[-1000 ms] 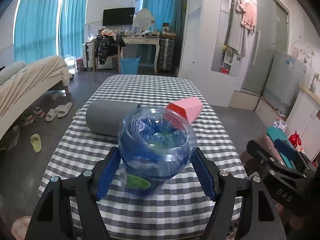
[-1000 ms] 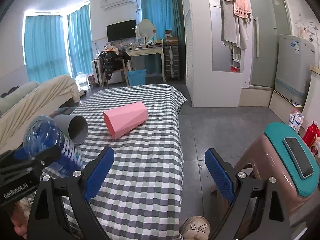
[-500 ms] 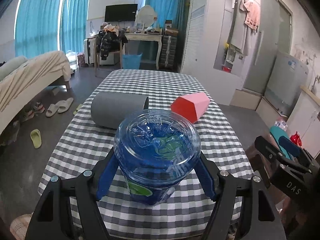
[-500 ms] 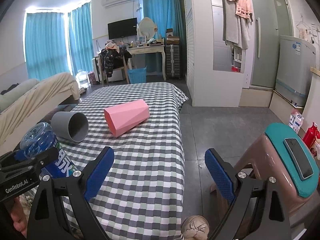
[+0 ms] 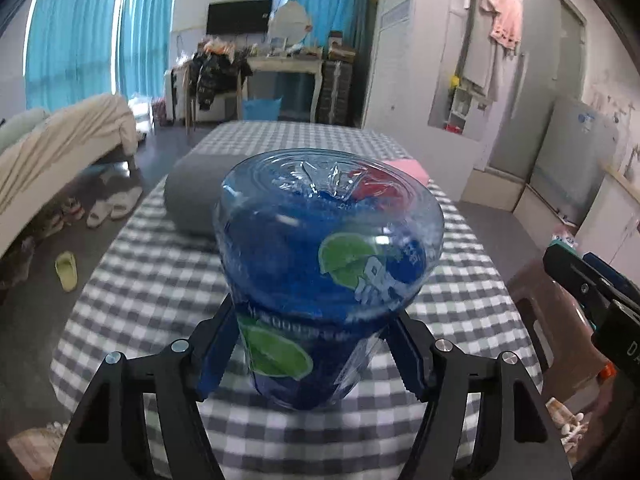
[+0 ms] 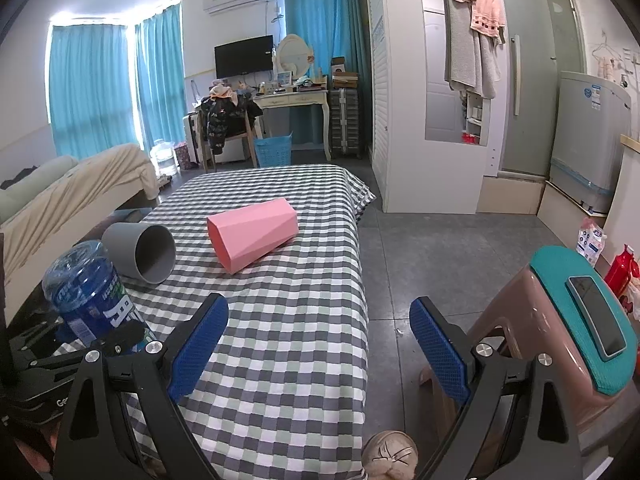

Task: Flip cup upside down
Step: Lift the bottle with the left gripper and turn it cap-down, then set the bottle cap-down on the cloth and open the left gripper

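A clear blue plastic cup with a lime label stands base-up between the blue pads of my left gripper, which is shut on it over the checked tablecloth. The right wrist view catches the same blue cup at lower left, upside down and nearly vertical, with the left gripper around its lower part. Whether its rim touches the cloth I cannot tell. My right gripper is open with nothing in it, at the table's right edge.
A grey cup and a pink faceted cup lie on their sides farther back on the table. A brown stool with a teal top and a phone stands at the right. A bed is on the left.
The left gripper has tilted the blue cup from lying mouth-away toward base-up and brought it lower and closer to the cloth. The right gripper has barely moved.
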`<state>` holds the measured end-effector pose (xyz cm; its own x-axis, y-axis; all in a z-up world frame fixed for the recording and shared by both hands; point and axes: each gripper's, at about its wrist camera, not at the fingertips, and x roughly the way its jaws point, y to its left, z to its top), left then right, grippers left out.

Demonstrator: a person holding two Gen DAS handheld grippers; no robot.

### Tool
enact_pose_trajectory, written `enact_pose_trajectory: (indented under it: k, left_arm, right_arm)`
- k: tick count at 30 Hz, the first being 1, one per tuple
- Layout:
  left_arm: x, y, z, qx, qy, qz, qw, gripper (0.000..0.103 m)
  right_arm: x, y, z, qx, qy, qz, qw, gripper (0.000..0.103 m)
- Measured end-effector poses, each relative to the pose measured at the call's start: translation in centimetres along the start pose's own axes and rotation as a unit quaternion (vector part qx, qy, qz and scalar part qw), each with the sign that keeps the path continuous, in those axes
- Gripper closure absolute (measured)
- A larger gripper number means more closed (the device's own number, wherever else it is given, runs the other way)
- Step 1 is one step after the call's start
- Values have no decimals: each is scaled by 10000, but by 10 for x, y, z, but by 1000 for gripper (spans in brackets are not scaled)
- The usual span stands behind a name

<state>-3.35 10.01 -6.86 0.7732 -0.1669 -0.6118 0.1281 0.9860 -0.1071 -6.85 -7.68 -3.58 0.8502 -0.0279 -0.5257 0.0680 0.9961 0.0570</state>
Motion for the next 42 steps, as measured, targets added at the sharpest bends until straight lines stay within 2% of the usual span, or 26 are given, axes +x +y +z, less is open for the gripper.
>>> enact_pose_trajectory:
  k: [5,11,16,19,22,26,34,42]
  left_arm:
    - [4,-14,9,112,-377,-121,9992,32]
    - [20,-12,2,144,-196,-153,9996,32]
    - [15,-14,-3,324,-289,-142,9990,32]
    - [11,-18,-4,448,-315,-120,9984,29]
    - [8,-19,-2,519,-324,-65,9981,18]
    - [0,-18,7,414,-346,-122,9985,18]
    - [-41,-19,35,442,-932,-263,9943,18]
    - [-89,3,43,342,-1502,-222,9878,18]
  right_arm:
    - [1,-2,1,58,-13,-23,10000,11]
    - [2,-6,1,67,28,-51,10000,11]
    - [3,-5,1,63,45,-27,10000,11]
    - [4,-4,1,42,57,-34,10000,11]
    - [3,-5,1,84,25,-35,10000,11]
    - [-4,-9,3,220,-153,-11,9996,11]
    - [-21,-21,8,520,-625,-51,9967,11]
    - [-29,-13,6,313,-687,-97,9971,11]
